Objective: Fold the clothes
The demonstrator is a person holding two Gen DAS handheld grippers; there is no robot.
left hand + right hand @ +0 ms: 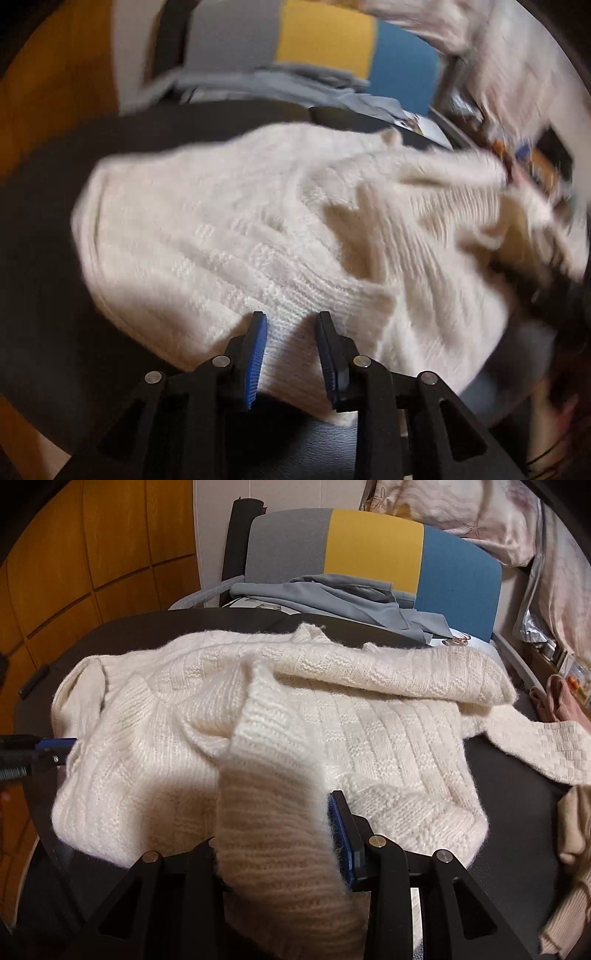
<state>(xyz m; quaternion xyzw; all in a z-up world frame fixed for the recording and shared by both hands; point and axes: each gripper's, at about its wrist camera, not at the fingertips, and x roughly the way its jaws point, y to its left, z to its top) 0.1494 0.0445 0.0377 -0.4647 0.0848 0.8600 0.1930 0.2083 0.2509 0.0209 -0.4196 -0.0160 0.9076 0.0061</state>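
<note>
**Cream sweater gripped at two points on the dark table**

Closest in the right wrist view, the right hand-held gripper (284,830) is clenched on a thick ribbed fold of the cream knit sweater (369,731); the fold fills the gap between the fingers and hides the left one, while the blue pad (345,842) of the other presses against the wool. In the left wrist view, the left hand-held gripper (291,354) has a ribbed edge of the same sweater (229,229) between its blue pads, which meet the knit on both sides; that picture is blurred.

The sweater lies rumpled across the dark table (517,856), covering most of it. One sleeve (546,746) trails to the right edge of the table. Bare table shows along the left rim, in front at the right and in a narrow band behind the sweater. A beige knit piece (572,867) lies at the right edge.

Beyond the far edge stands a chair (369,542) with a grey, yellow and blue back, its seat holding a heap of grey-blue clothes (332,590). Wooden panelling (92,554) rises at the left, pale bedding (498,520) at the right.
</note>
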